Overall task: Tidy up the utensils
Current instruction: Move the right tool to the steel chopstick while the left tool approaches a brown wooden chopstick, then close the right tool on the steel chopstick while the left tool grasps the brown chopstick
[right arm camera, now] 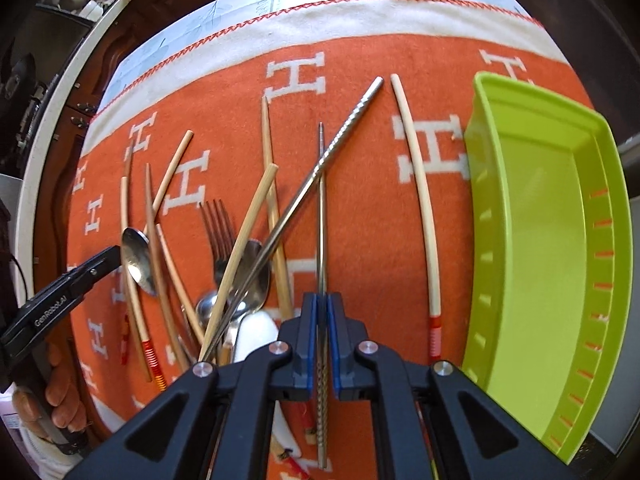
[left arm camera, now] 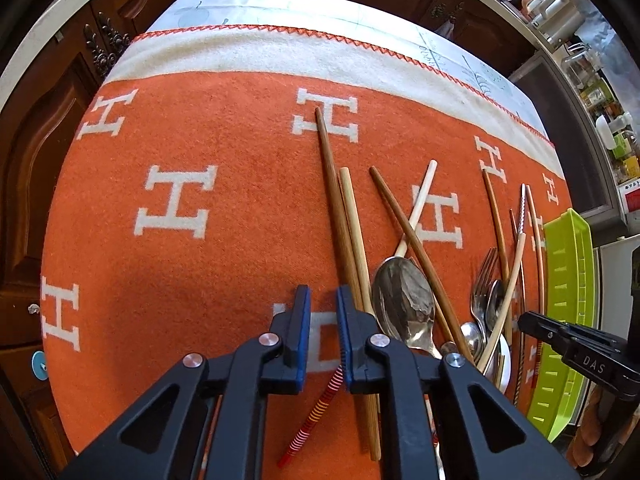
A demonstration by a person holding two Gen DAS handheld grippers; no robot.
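Chopsticks, spoons and a fork lie scattered on an orange cloth [left arm camera: 200,128] with white H letters. My right gripper [right arm camera: 322,312] is shut on a metal chopstick [right arm camera: 321,200] that points away from me. A second metal chopstick [right arm camera: 320,168] lies slanted beside it. My left gripper [left arm camera: 323,304] is open a little and empty, above the cloth, with two wooden chopsticks [left arm camera: 340,216] just right of its right finger. A large spoon [left arm camera: 404,300] lies to its right. A fork [right arm camera: 218,224] lies in the pile. The lime green tray [right arm camera: 540,240] stands empty at the right.
The cloth [right arm camera: 360,64] ends in a white band with red stitching at the far side. Dark wooden cabinets [left arm camera: 48,128] stand beyond the table's left edge. The tray also shows in the left wrist view [left arm camera: 568,300], with the right gripper [left arm camera: 576,348] next to it.
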